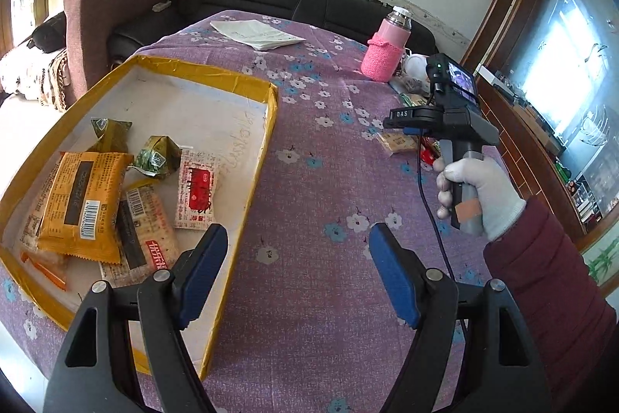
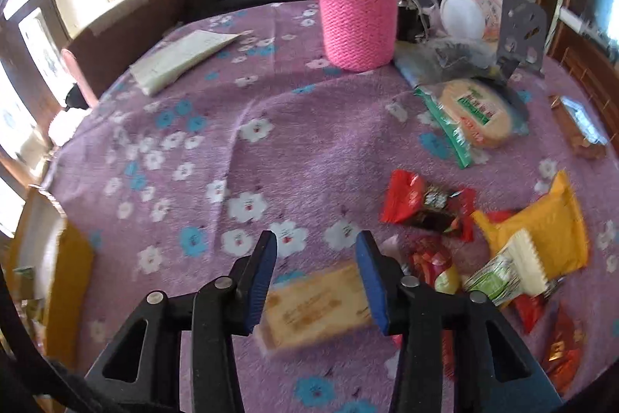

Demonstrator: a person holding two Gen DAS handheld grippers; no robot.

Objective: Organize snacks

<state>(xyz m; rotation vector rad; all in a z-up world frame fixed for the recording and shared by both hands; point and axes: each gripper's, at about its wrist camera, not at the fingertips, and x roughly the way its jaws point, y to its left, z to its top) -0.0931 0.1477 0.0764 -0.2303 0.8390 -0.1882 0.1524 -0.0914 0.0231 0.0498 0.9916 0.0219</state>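
In the left wrist view, the left gripper (image 1: 298,273) fills the bottom of the frame with its blue-padded jaws spread wide and nothing between them, above the purple floral tablecloth (image 1: 321,180). At centre left lies the shallow cardboard box with yellow-taped edges (image 1: 247,80), holding several snacks: an orange rectangular packet (image 1: 83,200), a clear cracker pack with a barcode (image 1: 145,219), a white sachet with red print (image 1: 197,192) and two green foil-wrapped pieces (image 1: 156,155). At right, a white-gloved right hand (image 1: 479,196) grips the handle of the right gripper (image 1: 402,132), whose tips point left near a pale biscuit packet (image 1: 398,142). A pink flask in a knitted pink sleeve (image 1: 387,45) stands at upper right.

In the right wrist view, the right gripper (image 2: 317,273) sits at bottom centre, its jaws at a narrow gap clamped on a pale tan rectangular biscuit packet (image 2: 317,304). To the right, loose snacks lie on the cloth: a red-and-black wrapped candy (image 2: 429,208), a yellow packet (image 2: 541,231) and a round cake in green-edged clear wrap (image 2: 476,119). The flask (image 2: 358,10) stands at top centre, and the box edge (image 2: 69,281) shows at lower left.
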